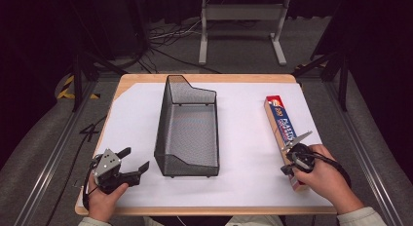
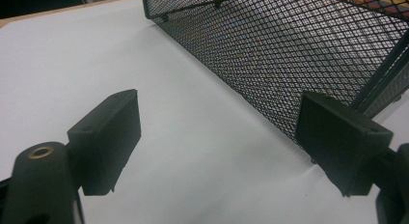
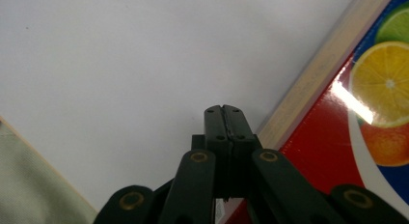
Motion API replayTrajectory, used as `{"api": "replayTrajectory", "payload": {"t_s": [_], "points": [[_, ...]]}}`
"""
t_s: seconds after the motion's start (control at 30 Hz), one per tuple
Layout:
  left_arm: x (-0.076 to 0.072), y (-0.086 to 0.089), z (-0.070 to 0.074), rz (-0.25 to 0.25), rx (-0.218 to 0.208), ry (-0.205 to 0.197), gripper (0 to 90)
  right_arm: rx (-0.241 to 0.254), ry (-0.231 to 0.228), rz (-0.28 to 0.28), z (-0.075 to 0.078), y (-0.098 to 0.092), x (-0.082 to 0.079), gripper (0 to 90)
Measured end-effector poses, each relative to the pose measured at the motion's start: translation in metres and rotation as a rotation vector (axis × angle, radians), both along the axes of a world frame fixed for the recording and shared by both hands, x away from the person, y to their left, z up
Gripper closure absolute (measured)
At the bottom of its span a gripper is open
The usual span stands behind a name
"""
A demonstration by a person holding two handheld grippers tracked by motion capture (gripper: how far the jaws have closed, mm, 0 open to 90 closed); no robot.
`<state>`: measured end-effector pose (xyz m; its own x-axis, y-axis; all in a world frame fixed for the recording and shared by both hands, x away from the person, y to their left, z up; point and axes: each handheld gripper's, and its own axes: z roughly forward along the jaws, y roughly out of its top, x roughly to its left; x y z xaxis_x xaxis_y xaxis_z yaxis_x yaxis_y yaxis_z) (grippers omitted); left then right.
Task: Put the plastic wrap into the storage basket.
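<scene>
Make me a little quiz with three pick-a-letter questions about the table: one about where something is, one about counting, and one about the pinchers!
1. Where is the long box compared with the black mesh basket?
A. Inside the basket
B. On the white sheet, to the basket's right
C. To the basket's left

2. How many mesh baskets are on the table?
A. One
B. Two
C. Three

3. How do the jaws of the right gripper stand?
A. Wide open
B. Pressed together with nothing between them
C. Clamped around the basket's rim

Answers:
1 B, since the high view shows the box lying apart from the basket, near the right hand.
2 A, since a single basket stands in the middle.
3 B, since the right gripper view shows the two black jaws meeting, beside the box with the fruit picture.
</scene>
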<state>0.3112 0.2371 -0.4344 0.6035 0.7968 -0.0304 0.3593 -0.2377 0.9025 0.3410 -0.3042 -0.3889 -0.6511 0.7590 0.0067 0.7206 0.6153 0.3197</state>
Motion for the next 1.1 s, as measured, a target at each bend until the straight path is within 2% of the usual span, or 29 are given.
{"api": "replayTrajectory", "payload": {"t_s": [0.2,0.23,0.43,0.5,0.57,0.67,0.7,0.73,0.77,0.8,0.83,0.87,0.9,0.93,1.0,1.1], "points": [[0.0,0.0,0.0,0.003,0.0,0.0,17.2,0.003,-0.006,-0.036,0.001,-0.012,-0.001,90.0],[0.0,0.001,0.0,0.004,-0.001,-0.002,17.3,0.004,-0.003,-0.055,0.001,-0.018,-0.001,90.0],[0.001,0.001,-0.001,0.005,0.003,0.001,17.2,0.032,-0.005,-0.056,0.0,-0.021,-0.002,88.9],[0.001,0.001,-0.001,0.006,0.002,0.002,17.2,0.056,-0.013,-0.055,0.001,-0.021,-0.003,87.4],[0.001,0.0,0.0,0.006,0.002,0.002,17.3,0.104,-0.033,-0.05,0.005,-0.022,-0.004,83.0],[0.0,0.0,0.0,0.004,0.005,0.004,17.2,0.254,-0.111,-0.072,0.012,-0.025,-0.008,64.1],[0.0,-0.001,-0.001,0.004,0.002,0.005,17.2,0.314,-0.147,-0.087,0.015,-0.026,-0.01,54.8],[0.0,-0.001,0.0,0.004,0.003,0.006,17.2,0.349,-0.182,-0.093,0.016,-0.027,-0.011,46.0],[0.001,0.0,0.0,0.005,0.003,0.005,17.2,0.401,-0.236,-0.106,0.017,-0.028,-0.012,40.7],[0.001,0.0,0.0,0.007,0.003,0.002,17.2,0.459,-0.271,-0.134,0.02,-0.029,-0.013,40.3],[0.001,0.0,-0.001,0.007,0.001,0.003,17.2,0.496,-0.294,-0.14,0.023,-0.03,-0.014,39.2],[0.001,0.0,-0.001,0.007,0.0,0.001,17.2,0.515,-0.319,-0.14,0.025,-0.031,-0.015,36.8],[0.001,-0.001,-0.001,0.008,0.001,0.005,17.2,0.529,-0.37,-0.13,0.028,-0.032,-0.016,34.4],[0.002,-0.001,-0.001,0.008,0.007,0.002,17.2,0.537,-0.4,-0.127,0.03,-0.032,-0.017,33.0],[0.001,-0.001,-0.001,0.006,0.007,0.004,17.2,0.559,-0.443,-0.131,0.035,-0.033,-0.018,29.9],[0.001,0.0,-0.001,0.012,-0.002,0.003,17.2,0.564,-0.497,-0.131,0.041,-0.034,-0.017,26.5]]}}
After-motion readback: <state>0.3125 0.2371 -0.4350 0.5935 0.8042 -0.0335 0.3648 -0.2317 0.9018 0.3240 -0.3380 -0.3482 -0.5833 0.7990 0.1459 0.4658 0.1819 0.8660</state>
